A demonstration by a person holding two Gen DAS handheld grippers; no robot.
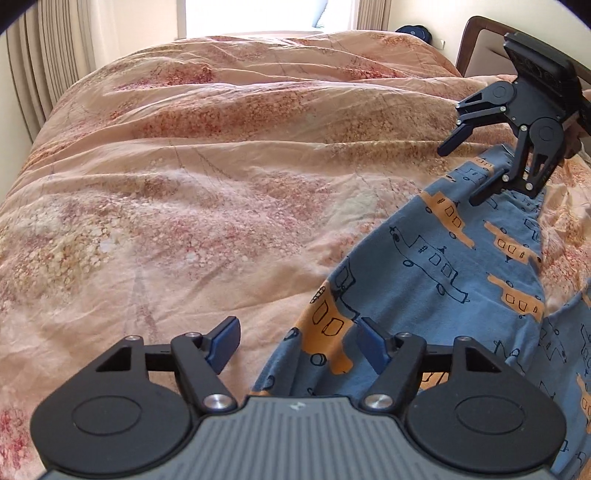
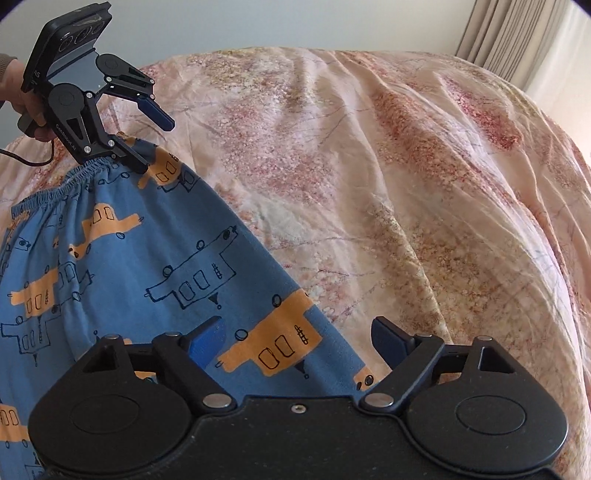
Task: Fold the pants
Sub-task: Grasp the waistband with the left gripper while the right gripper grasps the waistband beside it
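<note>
Blue pants (image 1: pixel 443 280) printed with orange vehicles lie spread on the bed; they also show in the right wrist view (image 2: pixel 122 266). My left gripper (image 1: pixel 299 343) is open, its jaws straddling the edge of the pants at the elastic waistband end (image 2: pixel 74 177). It also shows in the right wrist view (image 2: pixel 147 136), open, with its lower finger on the waistband. My right gripper (image 2: pixel 299 343) is open over the other end of the pants, its jaws spanning the fabric edge. It also shows in the left wrist view (image 1: pixel 465 170), open, lower finger touching the fabric.
A wrinkled peach floral duvet (image 1: pixel 184 184) covers the whole bed. A dark wooden headboard (image 1: pixel 476 40) stands at the far right, curtains (image 1: pixel 40 74) and a bright window (image 1: pixel 251 14) lie beyond the bed. A hand (image 2: pixel 22 96) holds the left gripper's handle.
</note>
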